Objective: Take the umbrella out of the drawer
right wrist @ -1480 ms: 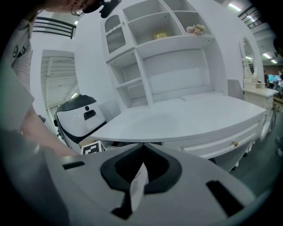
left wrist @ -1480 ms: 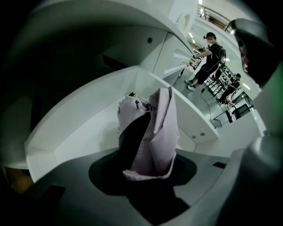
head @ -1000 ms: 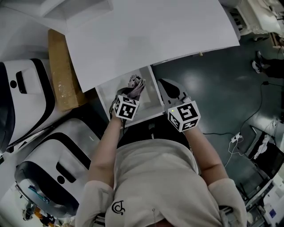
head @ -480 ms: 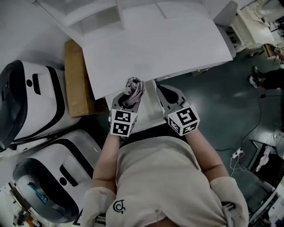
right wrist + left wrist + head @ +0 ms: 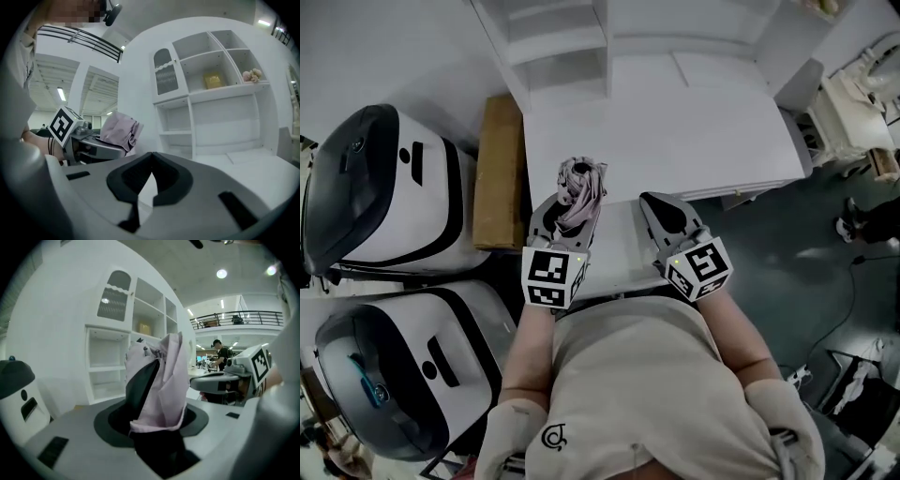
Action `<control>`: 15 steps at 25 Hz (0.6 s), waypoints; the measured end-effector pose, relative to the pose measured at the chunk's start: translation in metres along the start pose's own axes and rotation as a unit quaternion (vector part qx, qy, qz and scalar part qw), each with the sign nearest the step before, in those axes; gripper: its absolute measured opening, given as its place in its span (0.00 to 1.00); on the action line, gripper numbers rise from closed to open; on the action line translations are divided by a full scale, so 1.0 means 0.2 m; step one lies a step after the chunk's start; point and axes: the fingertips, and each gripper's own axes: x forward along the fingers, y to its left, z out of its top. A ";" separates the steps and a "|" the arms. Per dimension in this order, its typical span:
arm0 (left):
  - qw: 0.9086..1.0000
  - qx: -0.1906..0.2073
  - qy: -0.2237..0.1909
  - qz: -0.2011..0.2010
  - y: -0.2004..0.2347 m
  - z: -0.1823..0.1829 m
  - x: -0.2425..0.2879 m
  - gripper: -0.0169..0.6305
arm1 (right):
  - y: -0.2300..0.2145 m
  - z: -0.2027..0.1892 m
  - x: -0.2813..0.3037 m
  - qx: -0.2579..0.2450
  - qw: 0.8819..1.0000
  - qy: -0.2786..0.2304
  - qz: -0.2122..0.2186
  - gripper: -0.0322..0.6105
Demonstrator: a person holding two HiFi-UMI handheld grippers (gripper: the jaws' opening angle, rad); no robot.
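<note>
Both grippers hover over the front edge of the desktop (image 5: 675,122): the left gripper (image 5: 570,208) clamps the folded umbrella (image 5: 581,180), probably light, soft-skinned and slippery, best gripped round its stiff core; the right gripper (image 5: 661,204) is closed, empty.

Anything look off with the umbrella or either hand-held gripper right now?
Only the folded pale pink fabric umbrella: its canopy is loose and rumpled, flaps hanging unevenly rather than wrapped tight. The left hand-held gripper is shut on it. The right hand-held gripper is shut and empty. No damage visible.
</note>
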 end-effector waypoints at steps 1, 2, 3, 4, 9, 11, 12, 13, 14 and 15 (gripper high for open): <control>1.000 0.003 -0.014 0.010 0.03 0.04 -0.04 0.37 | 0.02 0.03 0.01 -0.004 1.000 -0.006 0.004 0.06; 0.999 0.007 -0.026 0.020 0.06 0.08 -0.07 0.37 | 0.04 0.05 0.03 -0.008 1.000 -0.012 0.008 0.06; 0.999 0.010 -0.037 0.030 0.10 0.12 -0.11 0.37 | 0.05 0.08 0.04 -0.013 1.000 -0.017 0.011 0.06; 0.998 0.013 -0.048 0.041 0.13 0.15 -0.14 0.37 | 0.07 0.10 0.05 -0.017 0.999 -0.023 0.015 0.06; 0.991 0.003 -0.099 0.085 0.26 0.27 -0.31 0.37 | 0.11 0.23 0.08 -0.029 0.998 -0.049 0.027 0.06; 0.988 0.004 -0.119 0.099 0.29 0.31 -0.37 0.37 | 0.13 0.27 0.09 -0.036 0.997 -0.058 0.039 0.06; 0.986 0.004 -0.128 0.105 0.30 0.32 -0.39 0.37 | 0.14 0.28 0.09 -0.043 0.996 -0.061 0.045 0.06; 0.985 0.004 -0.136 0.110 0.31 0.33 -0.41 0.37 | 0.15 0.29 0.10 -0.049 0.996 -0.063 0.048 0.06; 0.983 0.002 -0.142 0.113 0.33 0.34 -0.42 0.37 | 0.16 0.29 0.10 -0.055 0.995 -0.063 0.048 0.06; 0.983 0.000 -0.146 0.114 0.33 0.34 -0.43 0.37 | 0.16 0.29 0.11 -0.058 0.995 -0.063 0.047 0.06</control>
